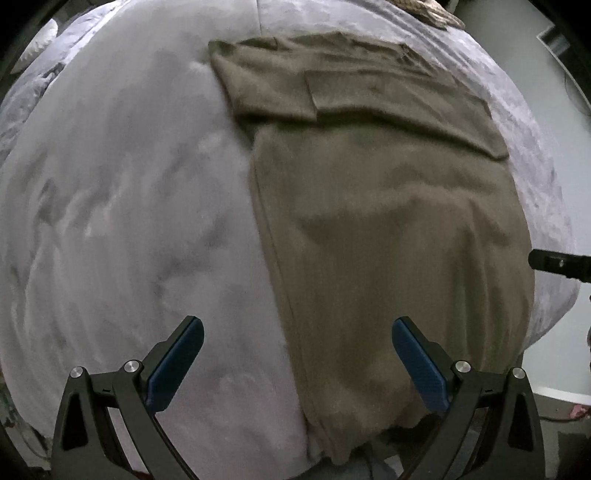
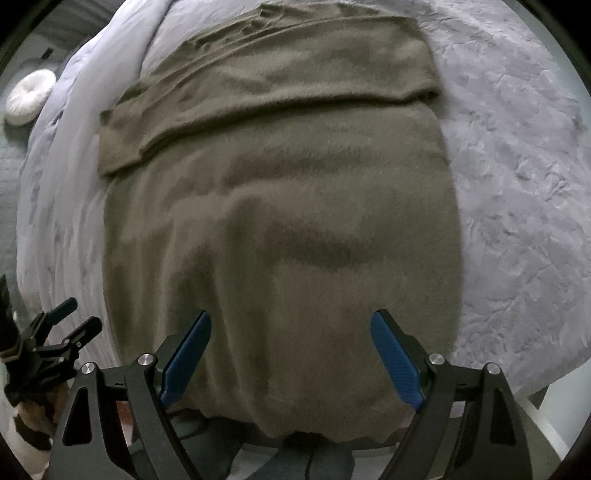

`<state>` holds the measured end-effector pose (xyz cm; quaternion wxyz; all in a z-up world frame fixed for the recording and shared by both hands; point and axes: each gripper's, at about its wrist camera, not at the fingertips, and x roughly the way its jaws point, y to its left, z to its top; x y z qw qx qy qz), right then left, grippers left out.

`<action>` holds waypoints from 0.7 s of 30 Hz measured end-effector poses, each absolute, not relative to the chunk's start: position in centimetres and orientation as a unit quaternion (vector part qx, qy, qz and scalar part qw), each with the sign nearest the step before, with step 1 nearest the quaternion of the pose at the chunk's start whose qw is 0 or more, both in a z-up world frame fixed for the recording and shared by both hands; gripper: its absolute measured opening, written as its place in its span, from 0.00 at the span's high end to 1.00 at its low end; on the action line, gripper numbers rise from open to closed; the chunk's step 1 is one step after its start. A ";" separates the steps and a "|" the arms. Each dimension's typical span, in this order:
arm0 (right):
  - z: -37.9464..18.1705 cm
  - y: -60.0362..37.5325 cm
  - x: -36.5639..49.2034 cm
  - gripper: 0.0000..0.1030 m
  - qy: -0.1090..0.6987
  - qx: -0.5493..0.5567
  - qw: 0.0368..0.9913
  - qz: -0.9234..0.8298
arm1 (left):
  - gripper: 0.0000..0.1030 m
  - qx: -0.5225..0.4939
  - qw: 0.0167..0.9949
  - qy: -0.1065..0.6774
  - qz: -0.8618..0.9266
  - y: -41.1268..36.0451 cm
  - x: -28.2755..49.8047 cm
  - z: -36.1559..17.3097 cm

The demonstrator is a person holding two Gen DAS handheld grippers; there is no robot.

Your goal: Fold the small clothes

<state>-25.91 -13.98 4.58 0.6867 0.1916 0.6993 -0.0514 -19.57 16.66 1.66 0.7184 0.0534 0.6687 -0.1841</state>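
Observation:
An olive-brown knit sweater [image 1: 388, 229] lies flat on a pale grey bedspread [image 1: 122, 206], its sleeves folded across the chest at the far end and its hem hanging over the near bed edge. My left gripper [image 1: 297, 326] hovers open above the sweater's left side seam, one pad over the bedspread, the other over the knit. In the right wrist view the same sweater [image 2: 280, 206] fills the middle. My right gripper [image 2: 291, 319] hangs open over its lower part, nothing between the blue pads. The left gripper [image 2: 68, 321] shows at the lower left there.
The bedspread [image 2: 517, 192] spreads wide to the right of the sweater. A round white cushion [image 2: 29, 98] lies on the floor at the far left. A brownish object [image 1: 430, 11] sits at the bed's far end. The right gripper's black tip [image 1: 557, 264] pokes in from the right.

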 end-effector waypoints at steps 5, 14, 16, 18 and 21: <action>3.6 -15.9 -30.4 0.12 0.706 0.206 0.676 -0.045 | 0.01 0.049 0.697 0.691 -0.186 15.1 -23.3 0.3; -1.1 -20.6 -38.4 0.12 0.726 0.293 0.619 -0.061 | 0.01 0.054 0.673 0.718 -0.171 12.5 -28.5 -2.4; -2.5 -20.9 -39.4 0.12 0.725 0.323 0.606 -0.050 | 0.01 0.052 0.669 0.721 -0.173 12.0 -29.0 -2.9; -3.8 -20.7 -39.9 0.12 0.727 0.340 0.595 -0.034 | 0.01 0.054 0.670 0.721 -0.171 11.5 -29.3 -3.4; -5.2 -20.2 -39.7 0.12 0.731 0.337 0.592 -0.031 | 0.01 0.047 0.672 0.720 -0.169 11.3 -29.5 -3.7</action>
